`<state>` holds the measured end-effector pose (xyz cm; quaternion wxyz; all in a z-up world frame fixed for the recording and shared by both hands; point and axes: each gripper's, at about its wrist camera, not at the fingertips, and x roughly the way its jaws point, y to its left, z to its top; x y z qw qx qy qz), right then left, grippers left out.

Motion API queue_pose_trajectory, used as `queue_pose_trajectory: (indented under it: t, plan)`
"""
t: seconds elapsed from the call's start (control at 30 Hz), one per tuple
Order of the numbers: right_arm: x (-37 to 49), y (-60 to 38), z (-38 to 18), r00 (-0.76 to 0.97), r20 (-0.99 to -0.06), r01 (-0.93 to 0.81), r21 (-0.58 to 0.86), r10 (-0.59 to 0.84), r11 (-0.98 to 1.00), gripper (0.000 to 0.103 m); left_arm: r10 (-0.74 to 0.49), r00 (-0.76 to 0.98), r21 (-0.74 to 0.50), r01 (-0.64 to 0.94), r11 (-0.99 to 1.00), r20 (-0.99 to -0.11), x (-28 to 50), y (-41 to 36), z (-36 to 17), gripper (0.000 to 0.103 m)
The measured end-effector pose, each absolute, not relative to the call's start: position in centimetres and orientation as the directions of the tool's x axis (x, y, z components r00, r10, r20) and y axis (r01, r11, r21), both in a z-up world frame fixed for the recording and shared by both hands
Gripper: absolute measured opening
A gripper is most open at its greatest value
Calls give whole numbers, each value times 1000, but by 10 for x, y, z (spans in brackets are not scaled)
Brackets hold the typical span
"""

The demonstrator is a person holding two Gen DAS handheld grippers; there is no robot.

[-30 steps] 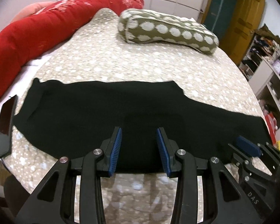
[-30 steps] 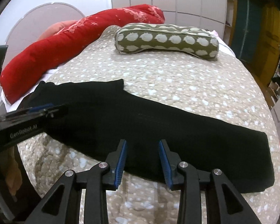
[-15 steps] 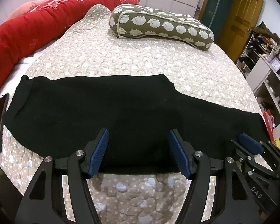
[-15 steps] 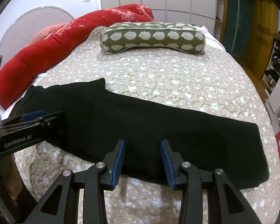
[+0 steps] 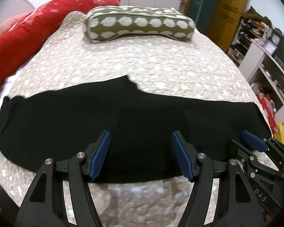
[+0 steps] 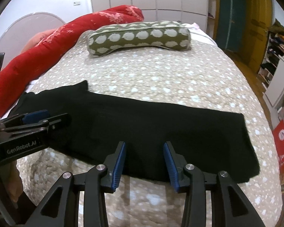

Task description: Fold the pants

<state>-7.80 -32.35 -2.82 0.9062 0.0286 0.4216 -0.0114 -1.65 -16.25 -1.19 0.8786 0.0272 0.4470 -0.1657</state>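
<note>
Black pants [image 5: 142, 113] lie flat in a long strip across the near part of the bed, also in the right wrist view [image 6: 161, 124]. The waist end is at the left, the leg end at the right. My left gripper [image 5: 141, 155] is open wide and empty, hovering over the near edge of the pants near the middle. My right gripper [image 6: 144, 161] is open and empty, above the near edge of the leg part. The right gripper's tip shows at the left wrist view's right edge [image 5: 253, 141]. The left gripper shows at the right wrist view's left side [image 6: 34, 122].
The bed has a beige spotted quilt [image 5: 142, 60]. An olive dotted pillow [image 5: 140, 24] lies at the far end. A red blanket roll [image 6: 66, 43] runs along the left side. Shelves [image 5: 265, 43] and a yellow door [image 6: 259, 19] stand to the right.
My left gripper has opened wider and shifted right along the pants. My right gripper has opened somewhat and drawn back a little. The pants have not moved.
</note>
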Motion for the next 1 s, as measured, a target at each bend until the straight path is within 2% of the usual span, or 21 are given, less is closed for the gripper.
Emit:
queue_pose_trajectory:
  t: [0.23, 0.53, 0.73, 1.0]
  plan:
    - [-110, -369, -34, 633, -774, 130, 90, -13, 987, 42, -355, 464, -128, 452, 883, -812, -7, -219, -17, 67]
    - [-156, -443, -49, 625, -780, 263, 262, 43, 928, 43, -474, 325, -187, 630, 754, -818, 13, -306, -19, 67]
    - [-153, -467, -57, 698, -702, 275, 444, 141, 853, 49, -521, 247, -188, 740, 645, -817, 23, -360, -18, 67]
    - [-137, -469, -62, 738, -656, 256, 486, 156, 836, 50, -510, 119, -197, 830, 522, -852, 25, -415, -33, 67]
